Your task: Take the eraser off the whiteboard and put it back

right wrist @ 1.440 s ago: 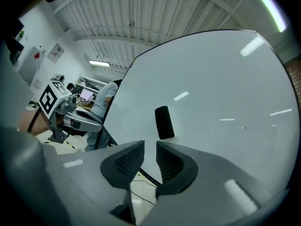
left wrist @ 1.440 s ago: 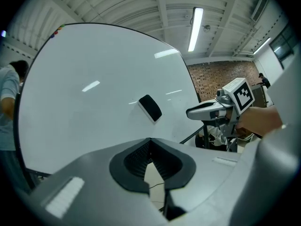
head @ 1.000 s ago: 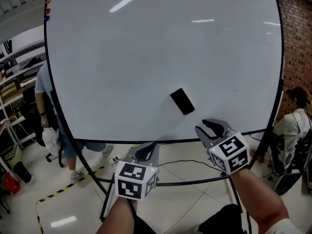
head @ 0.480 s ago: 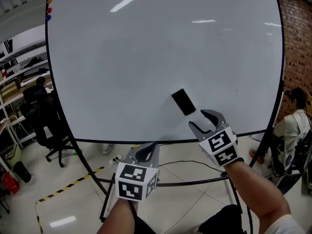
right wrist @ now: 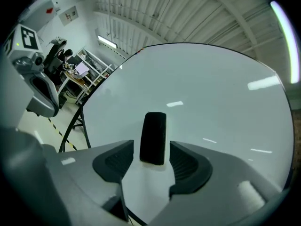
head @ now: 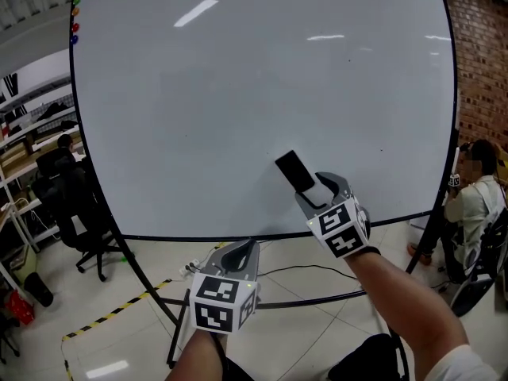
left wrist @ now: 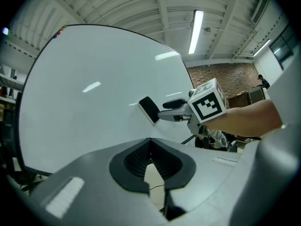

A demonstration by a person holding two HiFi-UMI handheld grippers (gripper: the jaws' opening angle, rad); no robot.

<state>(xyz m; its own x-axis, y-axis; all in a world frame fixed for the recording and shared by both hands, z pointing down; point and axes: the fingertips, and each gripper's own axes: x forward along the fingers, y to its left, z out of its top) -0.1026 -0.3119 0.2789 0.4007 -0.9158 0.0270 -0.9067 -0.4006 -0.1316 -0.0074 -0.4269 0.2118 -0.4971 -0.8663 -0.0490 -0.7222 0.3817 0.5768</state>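
A black eraser (head: 294, 170) clings, tilted, to the lower middle of the big whiteboard (head: 238, 94). My right gripper (head: 317, 190) reaches it from below right. Its jaws are opening, and the eraser's (right wrist: 154, 137) lower end stands between them with a gap on each side, so the pads do not press on it. The left gripper view shows the eraser (left wrist: 149, 109) just ahead of the right gripper (left wrist: 167, 110). My left gripper (head: 240, 252) hangs lower, below the board's bottom edge, with its jaws together and nothing in them; the right gripper view shows the left gripper (right wrist: 43, 105) at its far left.
The board stands on a black frame with a crossbar (head: 317, 298) under my hands. Coloured magnets (head: 75, 22) sit at its top left corner. A seated person (head: 475, 201) is at the right, an office chair (head: 75, 213) and shelves at the left, striped tape (head: 119, 308) on the floor.
My right gripper has moved up and left to the eraser, and its jaws have spread wider around it. The left gripper has stayed put. A person standing at the left has gone.
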